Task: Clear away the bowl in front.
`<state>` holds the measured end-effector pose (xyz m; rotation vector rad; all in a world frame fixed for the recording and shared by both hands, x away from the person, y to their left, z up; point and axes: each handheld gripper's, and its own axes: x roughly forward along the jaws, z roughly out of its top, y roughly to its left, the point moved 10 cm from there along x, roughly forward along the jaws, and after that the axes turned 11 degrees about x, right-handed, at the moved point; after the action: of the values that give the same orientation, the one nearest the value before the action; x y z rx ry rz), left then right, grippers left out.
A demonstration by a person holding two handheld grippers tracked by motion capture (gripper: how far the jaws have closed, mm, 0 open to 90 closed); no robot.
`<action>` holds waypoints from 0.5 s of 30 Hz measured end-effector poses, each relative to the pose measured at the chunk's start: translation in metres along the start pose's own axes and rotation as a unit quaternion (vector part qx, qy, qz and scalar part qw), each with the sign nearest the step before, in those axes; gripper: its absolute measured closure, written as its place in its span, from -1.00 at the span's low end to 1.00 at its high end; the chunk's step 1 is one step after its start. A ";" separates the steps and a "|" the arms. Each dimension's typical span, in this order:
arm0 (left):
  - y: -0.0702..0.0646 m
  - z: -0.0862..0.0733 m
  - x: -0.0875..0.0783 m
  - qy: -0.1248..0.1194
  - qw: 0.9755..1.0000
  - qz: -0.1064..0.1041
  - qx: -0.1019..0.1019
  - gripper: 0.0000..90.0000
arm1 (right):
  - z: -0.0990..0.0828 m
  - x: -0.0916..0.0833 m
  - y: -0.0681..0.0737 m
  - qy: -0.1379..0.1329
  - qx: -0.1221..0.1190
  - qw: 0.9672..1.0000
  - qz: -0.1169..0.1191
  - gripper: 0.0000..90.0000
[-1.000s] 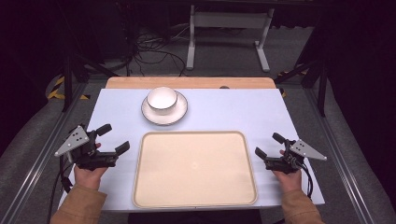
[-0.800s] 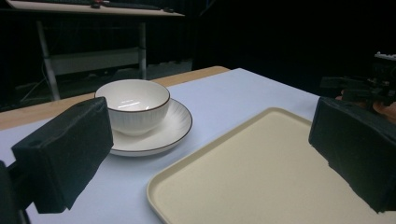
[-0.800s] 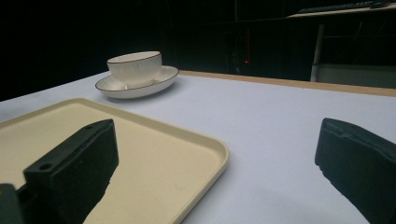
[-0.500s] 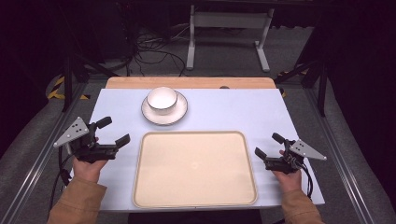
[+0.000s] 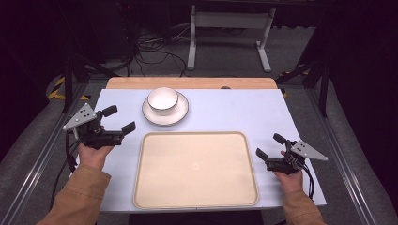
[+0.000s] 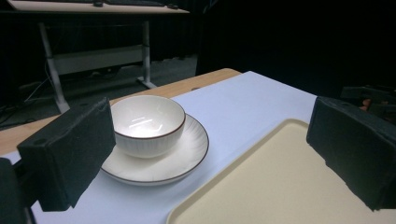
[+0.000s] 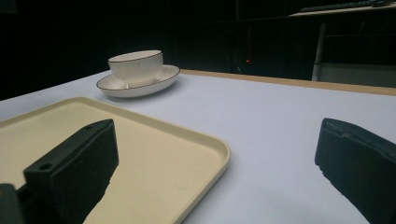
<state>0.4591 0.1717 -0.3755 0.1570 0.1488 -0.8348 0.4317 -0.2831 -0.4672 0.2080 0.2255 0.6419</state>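
Observation:
A white ribbed bowl [image 5: 163,99] [image 6: 147,122] [image 7: 136,64] with a dark rim stands in a white saucer [image 5: 177,113] [image 6: 187,158] [image 7: 163,77] at the back of the pale blue table. In front of it lies an empty cream tray [image 5: 195,169] [image 6: 275,186] [image 7: 154,154]. My left gripper [image 5: 118,118] [image 6: 210,154] is open, lifted left of the tray and aimed at the bowl. My right gripper [image 5: 271,145] [image 7: 219,172] is open and low beside the tray's right edge, with nothing between its jaws.
The table [image 5: 234,110] ends in a wooden strip [image 5: 187,83] at the back. Behind it stand a desk frame [image 5: 227,33] and cables [image 5: 150,47] on the grey floor. Metal rails [image 5: 37,164] run along both sides.
My left gripper has risen and moved forward and right, toward the bowl. The right gripper has stayed almost still.

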 end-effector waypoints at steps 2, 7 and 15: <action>0.002 0.003 0.005 0.004 1.000 -0.001 -0.004 -0.96 | 0.000 0.000 0.000 0.000 0.000 1.000 0.000 -1.00; 0.009 0.006 0.016 0.011 1.000 -0.006 -0.010 -0.94 | 0.000 0.000 0.000 0.001 0.001 1.000 0.000 -1.00; 0.021 0.016 0.029 0.012 1.000 0.002 -0.010 -0.90 | 0.000 0.000 -0.001 0.002 0.002 1.000 -0.001 -1.00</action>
<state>0.4950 0.1613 -0.3633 0.1480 0.1805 -0.8282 0.4320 -0.2835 -0.4677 0.2105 0.2299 0.6404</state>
